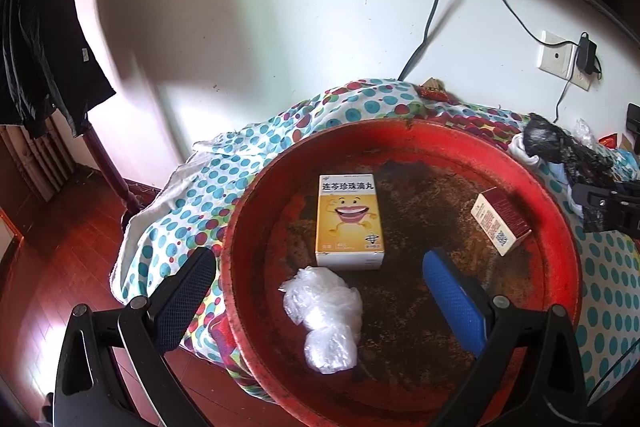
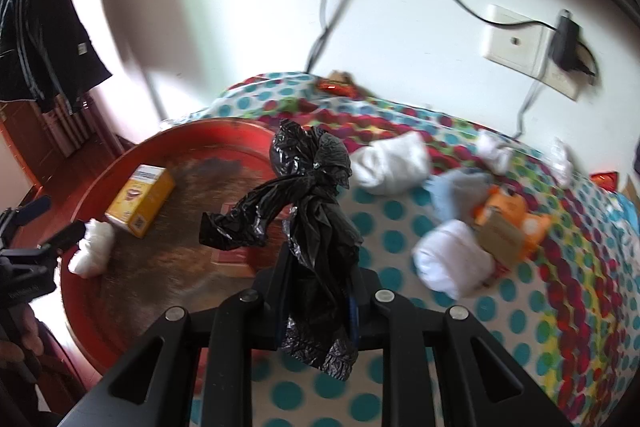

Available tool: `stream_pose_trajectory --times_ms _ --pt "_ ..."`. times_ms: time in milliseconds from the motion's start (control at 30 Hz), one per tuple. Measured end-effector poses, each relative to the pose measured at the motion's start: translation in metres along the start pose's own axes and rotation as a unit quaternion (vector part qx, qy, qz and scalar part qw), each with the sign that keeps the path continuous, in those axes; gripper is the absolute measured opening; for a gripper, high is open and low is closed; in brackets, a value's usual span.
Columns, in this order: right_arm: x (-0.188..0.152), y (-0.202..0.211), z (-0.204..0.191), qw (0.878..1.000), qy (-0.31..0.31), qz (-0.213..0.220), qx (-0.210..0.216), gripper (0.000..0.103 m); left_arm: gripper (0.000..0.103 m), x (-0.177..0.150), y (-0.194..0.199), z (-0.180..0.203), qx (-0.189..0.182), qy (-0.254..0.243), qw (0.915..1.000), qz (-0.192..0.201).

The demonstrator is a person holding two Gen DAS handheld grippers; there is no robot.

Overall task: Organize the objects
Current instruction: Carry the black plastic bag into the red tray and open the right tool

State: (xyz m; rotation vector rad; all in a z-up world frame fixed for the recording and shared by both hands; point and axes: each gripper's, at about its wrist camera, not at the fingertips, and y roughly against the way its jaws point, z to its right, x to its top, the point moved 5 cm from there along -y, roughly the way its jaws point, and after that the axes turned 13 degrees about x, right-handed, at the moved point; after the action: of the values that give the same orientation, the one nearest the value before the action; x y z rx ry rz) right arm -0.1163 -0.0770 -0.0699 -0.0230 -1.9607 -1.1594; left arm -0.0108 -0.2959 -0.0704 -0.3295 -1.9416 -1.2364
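Red tray (image 1: 560, 227): we count 3 things inside: yellow box (image 1: 350, 223), maroon box (image 1: 502, 223), clear plastic wad (image 1: 326, 315).
Left gripper (image 1: 316, 287): jaws spread, empty, above tray.
Right gripper (image 2: 320, 291): we see it clenched on black bag (image 2: 308, 195), by the tray's edge.

In my left view the tray (image 1: 560, 227) has bare floor at its middle and near right. The yellow box (image 1: 349, 223) and clear bag (image 1: 324, 315) fill its left half; a red box (image 1: 502, 223) leans at the right rim. From my right view, white bundles (image 2: 390, 163), an orange packet (image 2: 516, 223) and a black bag (image 2: 312, 195) in my right claw (image 2: 320, 307) crowd the bed; the near cloth (image 2: 400, 239) lies free.
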Motion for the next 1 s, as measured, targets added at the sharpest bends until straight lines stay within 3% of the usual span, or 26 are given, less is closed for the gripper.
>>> stream_pose_trajectory --times_ms 333,1000 --pt "0.025 -0.057 -0.060 0.997 0.050 -0.046 0.034 0.022 0.103 -0.001 -0.011 -0.012 0.003 0.013 0.9999 -0.010" --pt "0.055 -0.142 -0.072 0.991 0.076 -0.105 0.019 0.022 0.103 -0.005 -0.023 -0.012 -0.011 0.029 0.9992 -0.023"
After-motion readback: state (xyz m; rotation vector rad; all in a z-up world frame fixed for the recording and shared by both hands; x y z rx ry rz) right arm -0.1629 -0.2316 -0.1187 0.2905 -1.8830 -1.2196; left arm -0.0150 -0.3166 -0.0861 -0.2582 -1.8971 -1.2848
